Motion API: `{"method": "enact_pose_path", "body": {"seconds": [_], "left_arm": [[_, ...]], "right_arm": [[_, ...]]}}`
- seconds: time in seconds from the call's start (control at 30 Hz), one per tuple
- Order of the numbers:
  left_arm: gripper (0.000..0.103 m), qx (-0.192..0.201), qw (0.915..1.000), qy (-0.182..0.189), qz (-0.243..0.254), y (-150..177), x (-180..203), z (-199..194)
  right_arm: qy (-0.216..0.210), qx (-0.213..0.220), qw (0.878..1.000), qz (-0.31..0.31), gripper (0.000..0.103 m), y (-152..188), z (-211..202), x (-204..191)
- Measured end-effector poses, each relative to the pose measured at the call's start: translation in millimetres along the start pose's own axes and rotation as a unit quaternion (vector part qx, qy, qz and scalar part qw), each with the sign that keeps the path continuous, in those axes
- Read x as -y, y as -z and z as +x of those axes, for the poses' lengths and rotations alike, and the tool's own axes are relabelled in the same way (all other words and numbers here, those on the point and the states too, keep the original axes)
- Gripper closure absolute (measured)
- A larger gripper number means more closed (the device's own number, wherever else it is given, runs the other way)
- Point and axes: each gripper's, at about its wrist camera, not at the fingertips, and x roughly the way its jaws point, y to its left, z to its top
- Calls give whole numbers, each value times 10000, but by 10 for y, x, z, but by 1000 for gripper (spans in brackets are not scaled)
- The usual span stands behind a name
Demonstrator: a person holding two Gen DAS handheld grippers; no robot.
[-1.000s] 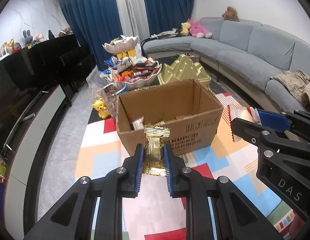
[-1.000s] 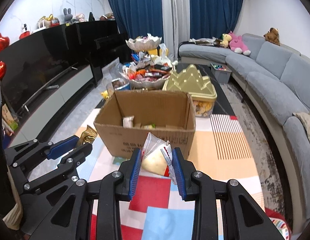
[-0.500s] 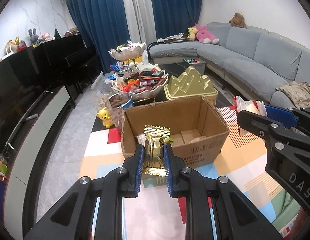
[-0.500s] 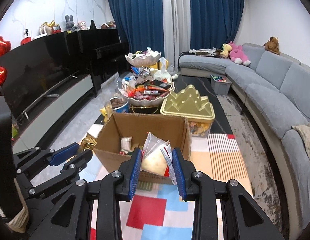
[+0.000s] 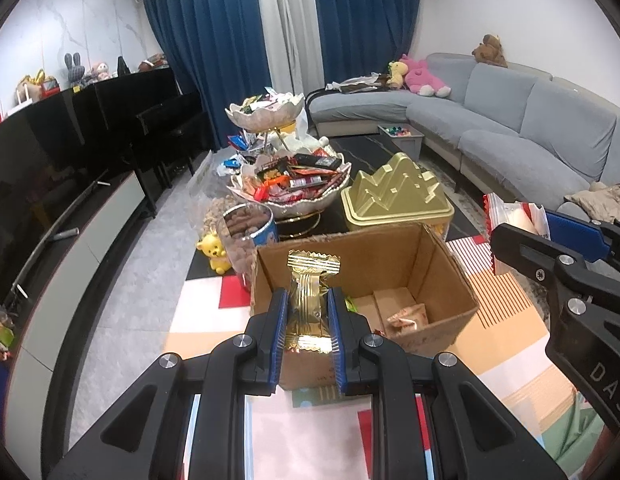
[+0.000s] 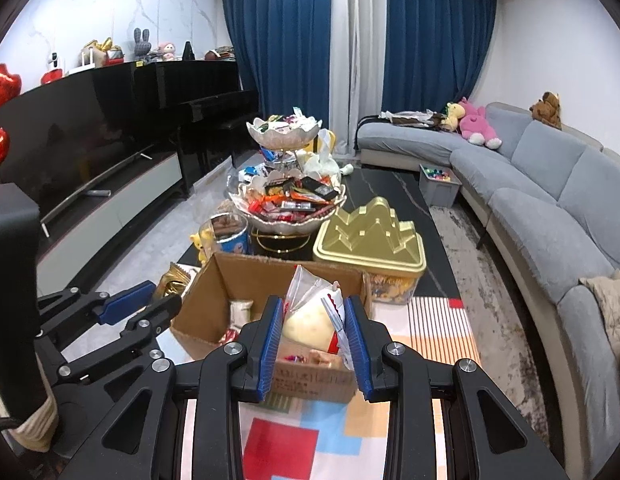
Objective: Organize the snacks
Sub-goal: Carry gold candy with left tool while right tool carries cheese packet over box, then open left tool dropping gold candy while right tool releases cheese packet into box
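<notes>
Left claw point(image 5: 308, 330) clamped on gold packet point(image 5: 310, 300), right claw point(image 6: 313, 338) clamped on white pouch point(image 6: 310, 312), both held near box point(image 5: 429, 256) at table end. Few snacks boxed; these two undropped, heaped bowl point(image 6: 288, 216) left.

White raised letters "DAS" readable on black body of right gripper point(image 5: 549, 236), seen at right edge of left wrist view, right of left claw. Print on cardboard box point(image 5: 449, 276) front, just beyond claws, illegible.
</notes>
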Motion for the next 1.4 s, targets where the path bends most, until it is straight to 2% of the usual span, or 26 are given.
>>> {"method": "enact_pose_path", "body": {"seconds": [0.37, 0.73, 1.1, 1.2, 1.23, 1.27, 1.33, 1.4], "left_arm": [[82, -112, 9999, -9, -108, -145, -84, 324], [82, -389, 9991, 43, -173, -127, -82, 815], [81, -623, 9976, 121, -261, -90, -123, 1132], [61, -645, 9973, 130, -334, -83, -150, 1143], [54, -627, 9974, 111, -348, -81, -157, 1128], [46, -606, 9974, 105, -369, -82, -165, 1113], [37, -613, 9972, 86, -419, -78, -182, 1095], [34, -605, 9971, 66, -456, -73, -203, 1069]], "right_arm": [[43, -51, 10000, 12, 69, -142, 342, 75], [65, -380, 9992, 83, 69, -66, 850, 170], [33, -588, 9982, 71, 69, 19, 1134, 177], [24, -545, 9985, 46, 69, 5, 1128, 176], [28, -546, 9985, 39, 65, 1, 1123, 173], [38, -549, 9985, 41, 61, -3, 1118, 171], [59, -502, 9987, 77, 40, -11, 1088, 179], [94, -439, 9989, 108, 34, -17, 1041, 189]]}}
